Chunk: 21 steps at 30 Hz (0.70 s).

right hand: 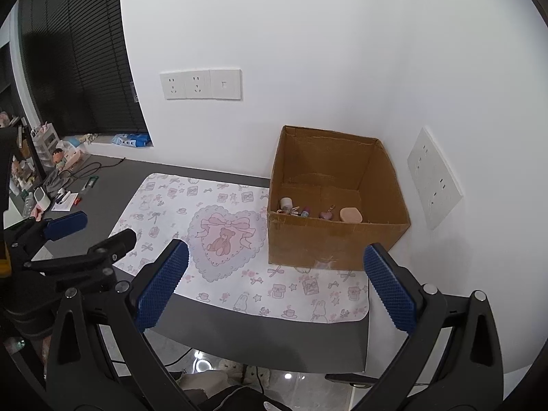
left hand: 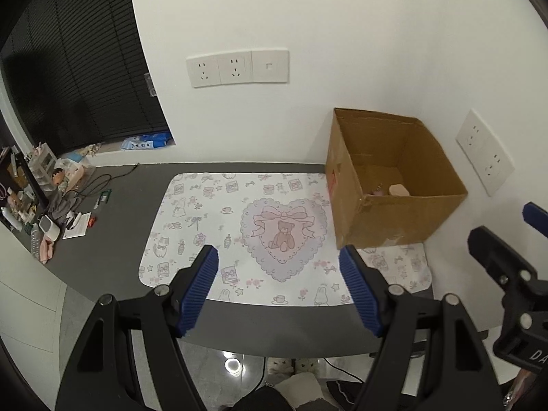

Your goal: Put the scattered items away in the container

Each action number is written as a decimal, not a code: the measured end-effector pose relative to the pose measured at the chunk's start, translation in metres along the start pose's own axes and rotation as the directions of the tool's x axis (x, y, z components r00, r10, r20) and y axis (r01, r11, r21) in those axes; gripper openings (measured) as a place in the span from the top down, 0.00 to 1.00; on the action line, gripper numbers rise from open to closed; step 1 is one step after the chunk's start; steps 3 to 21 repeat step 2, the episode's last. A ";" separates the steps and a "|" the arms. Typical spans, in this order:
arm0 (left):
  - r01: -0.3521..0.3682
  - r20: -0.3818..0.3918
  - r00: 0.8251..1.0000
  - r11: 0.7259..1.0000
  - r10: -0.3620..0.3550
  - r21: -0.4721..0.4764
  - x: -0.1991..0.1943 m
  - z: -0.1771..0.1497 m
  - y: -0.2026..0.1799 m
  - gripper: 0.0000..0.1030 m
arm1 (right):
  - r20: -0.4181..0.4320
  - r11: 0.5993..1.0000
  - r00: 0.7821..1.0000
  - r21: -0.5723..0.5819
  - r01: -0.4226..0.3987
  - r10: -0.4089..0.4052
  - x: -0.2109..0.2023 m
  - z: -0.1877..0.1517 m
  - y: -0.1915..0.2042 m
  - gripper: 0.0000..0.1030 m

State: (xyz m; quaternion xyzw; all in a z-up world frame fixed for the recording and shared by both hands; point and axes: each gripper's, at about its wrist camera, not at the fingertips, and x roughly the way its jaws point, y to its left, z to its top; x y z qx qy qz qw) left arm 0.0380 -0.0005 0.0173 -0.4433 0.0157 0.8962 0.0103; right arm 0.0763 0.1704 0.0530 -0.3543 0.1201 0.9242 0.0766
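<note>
Left gripper (left hand: 279, 272) and right gripper (right hand: 275, 267): black plastic frames, silver round screws at pivots, blue ribbed pads (left hand: 200, 289) lining the fingers; white lettering on the clamp beside left gripper.

Brown cardboard box (right hand: 337, 239) on pink-and-white bear-printed mat (right hand: 219, 236).

Desk corner, wall and clutter

A teddy-bear heart mat (left hand: 281, 233) covers the dark desk (left hand: 116, 239); wall sockets (left hand: 236, 67) sit upper centre, black blinds (left hand: 78, 68) upper left, clutter (left hand: 44, 198) at left edge.

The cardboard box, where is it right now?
In both wrist views the cardboard box stands at the right, on the patterned mat's far corner, in the wall corner.
</note>
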 end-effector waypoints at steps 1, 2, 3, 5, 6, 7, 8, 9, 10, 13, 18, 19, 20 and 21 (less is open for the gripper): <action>-0.005 0.005 1.000 1.000 0.005 -0.001 -0.001 0.000 0.000 0.30 | 0.000 1.000 1.000 0.003 0.000 0.000 0.000 0.000 -0.001 0.00; -0.013 0.011 1.000 1.000 0.013 -0.001 -0.002 0.001 -0.001 0.30 | 0.000 1.000 1.000 0.005 -0.001 0.001 0.000 -0.001 -0.002 0.00; -0.013 0.011 1.000 1.000 0.013 -0.001 -0.002 0.001 -0.001 0.30 | 0.000 1.000 1.000 0.005 -0.001 0.001 0.000 -0.001 -0.002 0.00; -0.013 0.011 1.000 1.000 0.013 -0.001 -0.002 0.001 -0.001 0.30 | 0.000 1.000 1.000 0.005 -0.001 0.001 0.000 -0.001 -0.002 0.00; -0.013 0.011 1.000 1.000 0.013 -0.001 -0.002 0.001 -0.001 0.30 | 0.000 1.000 1.000 0.005 -0.001 0.001 0.000 -0.001 -0.002 0.00; -0.013 0.011 1.000 1.000 0.013 -0.001 -0.002 0.001 -0.001 0.30 | 0.000 1.000 1.000 0.005 -0.001 0.001 0.000 -0.001 -0.002 0.00; -0.013 0.011 1.000 1.000 0.013 -0.001 -0.002 0.001 -0.001 0.30 | 0.000 1.000 1.000 0.005 -0.001 0.001 0.000 -0.001 -0.002 0.00; -0.013 0.011 1.000 1.000 0.013 -0.001 -0.002 0.001 -0.001 0.30 | 0.000 1.000 1.000 0.005 -0.001 0.001 0.000 -0.001 -0.002 0.00; -0.013 0.011 1.000 1.000 0.013 -0.001 -0.002 0.001 -0.001 0.30 | 0.000 1.000 1.000 0.005 -0.001 0.001 0.000 -0.001 -0.002 0.00; -0.013 0.011 1.000 1.000 0.013 -0.001 -0.002 0.001 -0.001 0.30 | 0.000 1.000 1.000 0.005 -0.001 0.001 0.000 -0.001 -0.002 0.00; -0.013 0.011 1.000 1.000 0.013 -0.001 -0.002 0.001 -0.001 0.30 | 0.000 1.000 1.000 0.005 -0.001 0.001 0.000 -0.001 -0.002 0.00; -0.013 0.011 1.000 1.000 0.013 -0.001 -0.002 0.001 -0.001 0.30 | 0.000 1.000 1.000 0.005 -0.001 0.001 0.000 -0.001 -0.002 0.00; -0.013 0.011 1.000 1.000 0.013 -0.001 -0.002 0.001 -0.001 0.30 | 0.000 1.000 1.000 0.005 -0.001 0.001 0.000 -0.001 -0.002 0.00; -0.013 0.011 1.000 1.000 0.013 -0.001 -0.002 0.001 -0.001 0.30 | 0.000 1.000 1.000 0.005 -0.001 0.001 0.000 -0.001 -0.002 0.00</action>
